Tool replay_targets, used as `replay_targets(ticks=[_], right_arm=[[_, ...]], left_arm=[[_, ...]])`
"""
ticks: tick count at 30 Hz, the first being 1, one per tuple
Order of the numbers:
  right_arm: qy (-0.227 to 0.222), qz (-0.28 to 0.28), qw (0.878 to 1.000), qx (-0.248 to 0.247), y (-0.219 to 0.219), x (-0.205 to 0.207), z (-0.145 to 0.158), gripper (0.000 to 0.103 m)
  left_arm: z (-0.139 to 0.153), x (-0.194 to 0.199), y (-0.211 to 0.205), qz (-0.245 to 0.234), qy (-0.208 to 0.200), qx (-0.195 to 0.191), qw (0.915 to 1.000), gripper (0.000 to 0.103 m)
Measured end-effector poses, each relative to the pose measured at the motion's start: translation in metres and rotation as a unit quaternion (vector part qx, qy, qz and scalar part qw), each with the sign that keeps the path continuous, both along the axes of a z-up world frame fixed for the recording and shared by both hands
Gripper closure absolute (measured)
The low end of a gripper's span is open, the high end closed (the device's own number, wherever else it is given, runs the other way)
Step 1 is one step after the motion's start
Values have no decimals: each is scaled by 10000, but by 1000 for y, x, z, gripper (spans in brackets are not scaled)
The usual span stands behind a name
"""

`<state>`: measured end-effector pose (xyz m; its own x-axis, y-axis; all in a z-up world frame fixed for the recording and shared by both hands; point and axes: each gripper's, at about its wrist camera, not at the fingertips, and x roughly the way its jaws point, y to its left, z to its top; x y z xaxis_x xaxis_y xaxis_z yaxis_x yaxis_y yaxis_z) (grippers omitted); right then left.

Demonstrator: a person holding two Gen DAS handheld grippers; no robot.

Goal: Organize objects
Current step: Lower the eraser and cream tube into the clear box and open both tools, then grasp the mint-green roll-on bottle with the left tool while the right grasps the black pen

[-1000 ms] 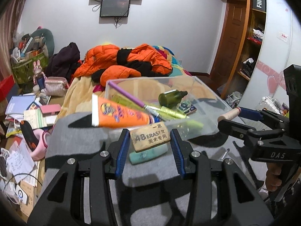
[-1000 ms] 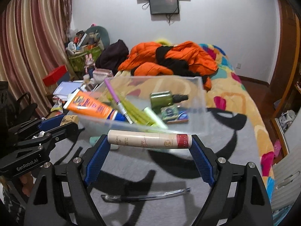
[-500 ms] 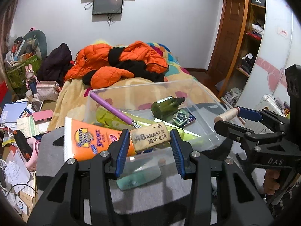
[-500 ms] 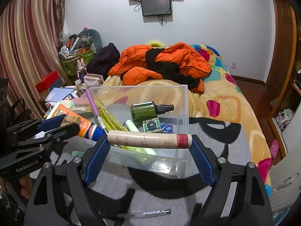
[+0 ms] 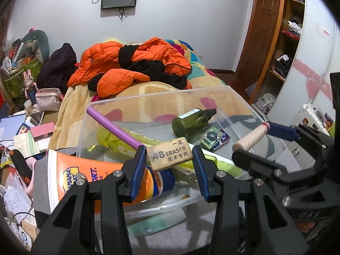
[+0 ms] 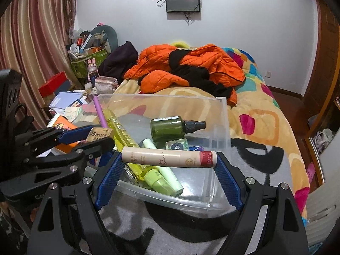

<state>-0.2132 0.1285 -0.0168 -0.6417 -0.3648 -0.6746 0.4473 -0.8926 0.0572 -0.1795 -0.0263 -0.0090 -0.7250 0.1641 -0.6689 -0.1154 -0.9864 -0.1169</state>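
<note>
The left gripper (image 5: 169, 161) clamps a worn, beige rectangular eraser (image 5: 170, 154) printed "4B ERASER", held above the near rim of the clear plastic bin (image 5: 238, 101). The right gripper (image 6: 169, 164) pinches a cream cylindrical cosmetic tube (image 6: 169, 159) with a red end lengthwise, over the bin's near edge on the grey blanket (image 6: 212, 233).

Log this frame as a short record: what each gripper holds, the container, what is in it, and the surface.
left gripper: shut on eraser, at the near rim of the bin
right gripper: shut on beige tube, gripped end to end
container: clear plastic bin, open top
contents: green spray bottle, yellow bottle, purple stick, orange sunscreen tube
surface: grey blanket on a bed
</note>
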Motion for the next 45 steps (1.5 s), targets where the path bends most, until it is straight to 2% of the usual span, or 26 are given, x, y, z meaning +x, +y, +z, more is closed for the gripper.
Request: replay_targets(ticks=[16,27,35,40,45], right_arm=[[-142,64,9998,81,-8,-5,-6,20],[116,131,9998,-7,7,19,15,20],[314,193,9991,215,18,46,24,19],[296,208,9989,306,30,60,20,19],[107,391,9980,477,42,74,5,18]], left_arm=[[4,0,-8,164,48,-20,9999,58],[30,25,-6,140,460,-66,9988,40],[38,58,-6,163,627,-243,9976,30],[30,80,-11,243,541,-348,9976,28],[7,96,-15,304,159,-375,9987,28]])
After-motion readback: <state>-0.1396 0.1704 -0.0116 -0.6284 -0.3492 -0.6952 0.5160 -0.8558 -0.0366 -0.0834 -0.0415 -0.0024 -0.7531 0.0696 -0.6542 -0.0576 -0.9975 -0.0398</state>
